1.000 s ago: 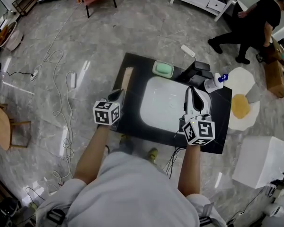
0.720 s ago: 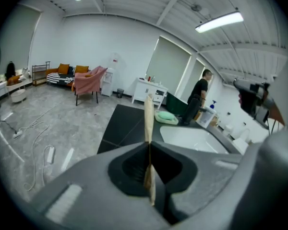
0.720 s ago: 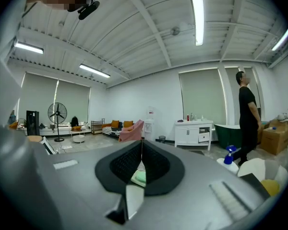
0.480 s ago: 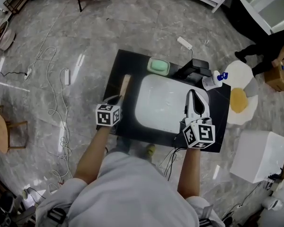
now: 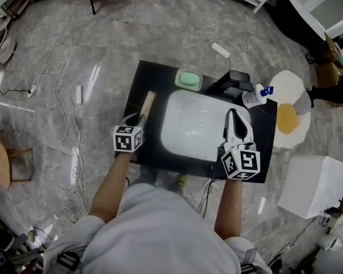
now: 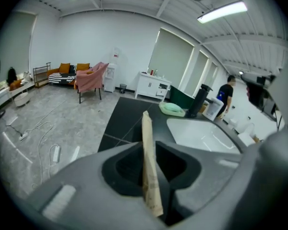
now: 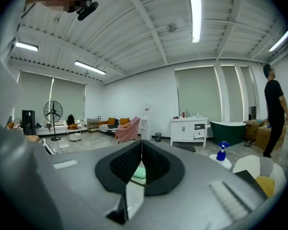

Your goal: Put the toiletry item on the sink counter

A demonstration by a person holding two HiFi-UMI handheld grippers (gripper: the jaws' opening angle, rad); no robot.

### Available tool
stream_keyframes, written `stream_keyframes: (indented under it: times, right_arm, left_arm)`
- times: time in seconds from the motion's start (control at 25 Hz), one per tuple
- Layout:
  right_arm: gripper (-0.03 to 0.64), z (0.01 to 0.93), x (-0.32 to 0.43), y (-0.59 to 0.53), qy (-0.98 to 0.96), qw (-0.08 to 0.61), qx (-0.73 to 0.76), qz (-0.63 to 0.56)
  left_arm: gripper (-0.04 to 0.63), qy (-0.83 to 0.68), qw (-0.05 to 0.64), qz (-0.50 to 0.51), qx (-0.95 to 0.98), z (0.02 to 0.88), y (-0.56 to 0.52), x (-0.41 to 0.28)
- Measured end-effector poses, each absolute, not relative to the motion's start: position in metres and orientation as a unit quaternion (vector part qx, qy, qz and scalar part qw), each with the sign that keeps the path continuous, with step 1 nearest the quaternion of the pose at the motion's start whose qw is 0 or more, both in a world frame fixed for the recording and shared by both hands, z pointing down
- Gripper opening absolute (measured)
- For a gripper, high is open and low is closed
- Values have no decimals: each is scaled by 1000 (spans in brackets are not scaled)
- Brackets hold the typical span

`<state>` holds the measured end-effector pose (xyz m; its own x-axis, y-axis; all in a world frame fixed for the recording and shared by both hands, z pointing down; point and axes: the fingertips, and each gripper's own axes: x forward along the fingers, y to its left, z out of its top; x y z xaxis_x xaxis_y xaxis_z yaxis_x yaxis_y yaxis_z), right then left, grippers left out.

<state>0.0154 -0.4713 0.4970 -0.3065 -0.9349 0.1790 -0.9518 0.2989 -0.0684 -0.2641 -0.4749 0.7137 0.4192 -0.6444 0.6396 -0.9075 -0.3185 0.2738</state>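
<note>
**Left gripper holds packet over counter; right gripper closed and empty**

We find the left gripper [image 5: 138, 119] clamped on a flat tan packet [image 5: 147, 104]. In the left gripper view the jaws press its two faces, and the packet [image 6: 146, 128] stands on edge and runs straight out ahead of them. It lies above the bare strip of the black counter [image 5: 154, 79], with the white basin [image 5: 194, 124] just to that gripper's right. We cannot tell whether its far end touches the counter.

The right gripper [image 5: 235, 115] is over the basin's right edge. Its own view shows the jaws met at the tips with nothing between them [image 7: 141, 155].

Ahead of the left gripper, past the packet, sits a green soap dish [image 5: 188, 80]. Ahead of the right gripper stand a black tap [image 5: 234, 83] and a spray bottle [image 5: 256, 95].
</note>
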Motion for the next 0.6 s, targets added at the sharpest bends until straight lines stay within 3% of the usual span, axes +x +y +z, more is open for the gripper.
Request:
stream_keyframes:
  times: [0.32, 0.6]
  right_arm:
    - [5, 489, 10, -464, -805, 41, 587, 82]
    - [5, 471, 13, -450, -798, 23, 597, 76]
  left_arm:
    - [86, -507, 278, 200, 791, 684, -478, -277]
    - [55, -500, 237, 177, 814, 638, -480, -268]
